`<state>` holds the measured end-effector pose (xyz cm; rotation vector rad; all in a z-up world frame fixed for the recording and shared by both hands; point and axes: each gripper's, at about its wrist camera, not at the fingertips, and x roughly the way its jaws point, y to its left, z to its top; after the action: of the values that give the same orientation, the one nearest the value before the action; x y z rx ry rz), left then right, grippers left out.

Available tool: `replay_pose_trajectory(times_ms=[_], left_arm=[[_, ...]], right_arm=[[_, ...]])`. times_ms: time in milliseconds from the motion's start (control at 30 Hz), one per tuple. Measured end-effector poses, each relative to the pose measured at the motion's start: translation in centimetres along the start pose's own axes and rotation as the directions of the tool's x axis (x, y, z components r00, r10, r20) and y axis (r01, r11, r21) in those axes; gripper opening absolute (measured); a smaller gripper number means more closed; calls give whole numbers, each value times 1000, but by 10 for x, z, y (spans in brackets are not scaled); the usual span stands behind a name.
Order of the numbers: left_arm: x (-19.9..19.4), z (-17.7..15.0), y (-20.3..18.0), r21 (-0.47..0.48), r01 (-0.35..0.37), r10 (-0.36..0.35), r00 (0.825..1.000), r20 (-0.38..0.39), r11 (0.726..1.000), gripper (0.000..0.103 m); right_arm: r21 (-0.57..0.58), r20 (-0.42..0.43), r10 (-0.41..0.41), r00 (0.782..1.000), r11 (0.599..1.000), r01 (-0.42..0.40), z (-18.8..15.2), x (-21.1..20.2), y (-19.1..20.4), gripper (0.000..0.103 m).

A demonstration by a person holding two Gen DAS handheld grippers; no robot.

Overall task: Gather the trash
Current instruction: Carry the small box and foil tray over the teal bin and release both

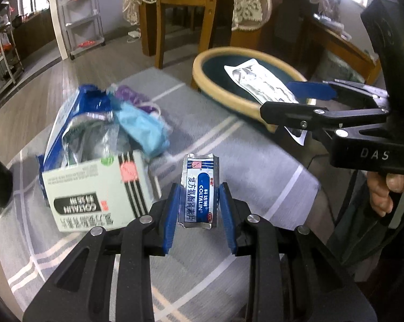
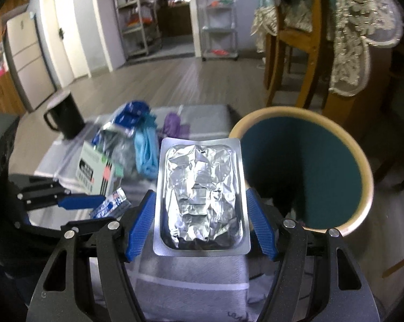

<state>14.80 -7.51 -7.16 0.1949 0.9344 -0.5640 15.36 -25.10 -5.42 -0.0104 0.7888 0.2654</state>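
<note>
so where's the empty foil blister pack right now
The foil blister pack is clamped in the right hand-held gripper, held over the near rim of the teal trash bin; in the left wrist view it hangs above the bin's opening.

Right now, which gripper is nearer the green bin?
Right. The right gripper holds the foil blister pack at the green bin rim; the left gripper, gripping the Coltalin sachet, sits farther back over the table.

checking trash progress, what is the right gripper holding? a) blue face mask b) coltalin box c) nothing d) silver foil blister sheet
d: in the right wrist view the right gripper has its blue pads closed on the sides of the silver foil blister sheet, next to the green bin.
</note>
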Motion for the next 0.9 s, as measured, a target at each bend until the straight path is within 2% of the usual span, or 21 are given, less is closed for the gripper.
replay_pose_trajectory(times_ms=[300, 533, 900], left_arm=[[4, 37, -10, -29, 50, -48, 998, 51, 998, 29], [17, 69, -21, -27, 82, -80, 994, 70, 996, 29], [55, 121, -37, -28, 131, -130, 990, 52, 991, 29]], right_arm=[[148, 62, -43, 997, 988, 33, 9, -22, -42, 69], [254, 71, -82, 994, 965, 61, 7, -28, -70, 69], [324, 57, -139, 989, 939, 113, -1, -26, -90, 69]])
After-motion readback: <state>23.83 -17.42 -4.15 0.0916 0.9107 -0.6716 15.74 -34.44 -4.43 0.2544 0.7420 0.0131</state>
